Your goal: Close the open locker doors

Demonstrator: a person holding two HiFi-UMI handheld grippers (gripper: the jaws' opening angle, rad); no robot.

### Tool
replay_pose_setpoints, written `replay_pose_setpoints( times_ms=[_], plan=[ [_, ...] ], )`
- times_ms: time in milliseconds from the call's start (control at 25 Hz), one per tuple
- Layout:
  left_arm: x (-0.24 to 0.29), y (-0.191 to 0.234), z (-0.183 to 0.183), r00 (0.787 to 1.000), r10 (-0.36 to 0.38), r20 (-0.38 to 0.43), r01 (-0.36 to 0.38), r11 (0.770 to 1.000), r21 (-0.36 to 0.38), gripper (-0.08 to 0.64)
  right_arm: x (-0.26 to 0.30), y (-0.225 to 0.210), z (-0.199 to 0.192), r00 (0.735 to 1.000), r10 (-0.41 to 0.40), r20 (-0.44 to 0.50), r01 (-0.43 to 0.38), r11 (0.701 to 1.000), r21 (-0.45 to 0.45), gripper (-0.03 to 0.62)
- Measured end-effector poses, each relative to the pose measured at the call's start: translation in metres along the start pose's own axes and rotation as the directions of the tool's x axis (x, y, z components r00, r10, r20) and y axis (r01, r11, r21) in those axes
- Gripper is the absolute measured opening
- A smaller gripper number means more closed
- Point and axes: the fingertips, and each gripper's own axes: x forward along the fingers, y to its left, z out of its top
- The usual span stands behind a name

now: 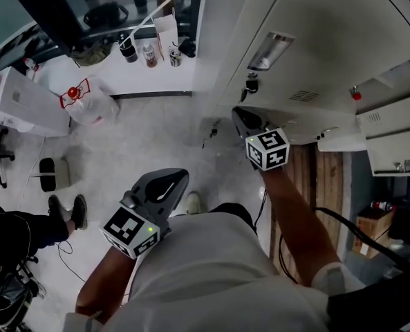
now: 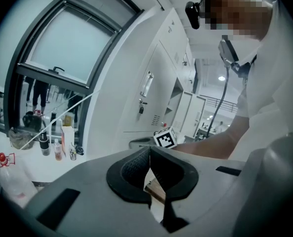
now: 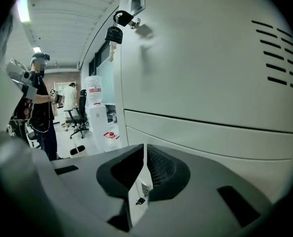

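Locker doors [image 1: 315,61] (partly cut off)

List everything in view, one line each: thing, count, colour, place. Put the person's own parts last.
lockers: one bank, pale grey, right of the head view
open locker doors: count unclear, pale grey, far right
padlock: one, black, hanging on a locker door
water jug: one, clear with red cap, on the floor
bottles: several, mixed colours, on the white counter
bystander: one, dark clothes, far down the room
office chair: one, black, beside the bystander
left tongs: one, grey, shut, empty
right tongs: one, grey, shut, empty, by the lockers
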Motion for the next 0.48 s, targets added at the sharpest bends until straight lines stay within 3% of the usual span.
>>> replay_pose_setpoints(
  times_ms=[480],
  plan=[
    [0.0106,0.0013,-0.0034,0.999,-0.038,-0.035,0.038,0.999,0.012,0.012,-0.0004,-0.0043,-0.0075,1.000,-0.011,0.000,0.011,0.997,0.081,0.025]
  ],
)
